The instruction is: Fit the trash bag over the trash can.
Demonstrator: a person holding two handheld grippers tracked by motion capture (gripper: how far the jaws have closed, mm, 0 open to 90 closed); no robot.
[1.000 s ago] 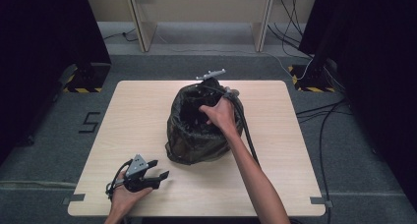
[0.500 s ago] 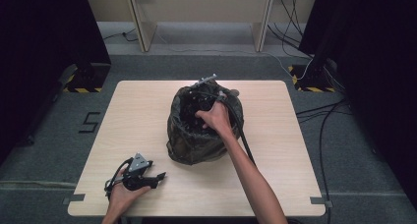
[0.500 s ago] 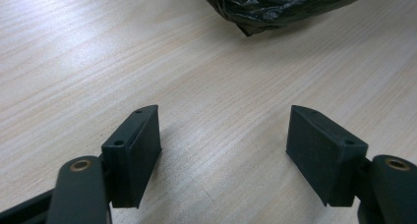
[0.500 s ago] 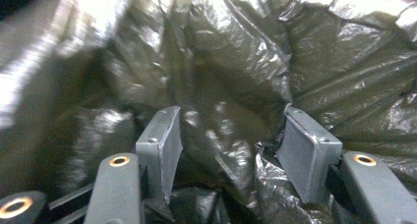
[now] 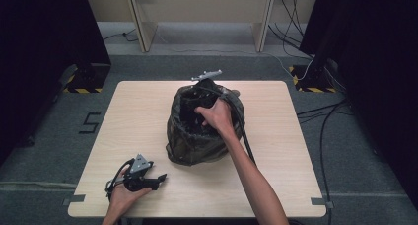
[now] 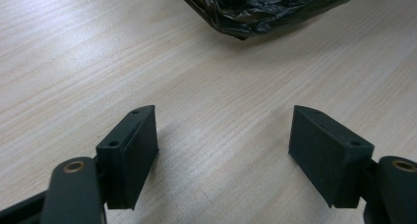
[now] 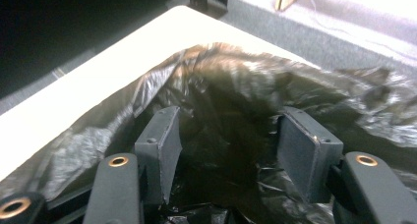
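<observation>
A crumpled black plastic bag (image 5: 197, 141) stands in the middle of the wooden table (image 5: 281, 121), its mouth facing up. My right gripper (image 7: 231, 116) reaches down into that mouth, jaws apart, with the dark inside of the bag (image 7: 226, 86) beyond them and nothing pressed between the pads. A hand (image 5: 217, 117) holds it over the bag. My left gripper (image 5: 158, 180) lies low near the table's front left, pointing towards the bag. Its jaws have just been opening, and between them (image 6: 223, 113) there is bare wood. The bag's lower edge (image 6: 255, 17) lies ahead of it.
The right gripper's cable (image 5: 246, 141) runs down the bag's right side towards the front edge. Dark curtains flank the table, and cables (image 5: 323, 136) lie on the floor at the right. Bare wood surrounds the bag on all sides.
The right hand has shifted a little over the bag's mouth and its gripper has tipped. The left hand has stayed in place.
</observation>
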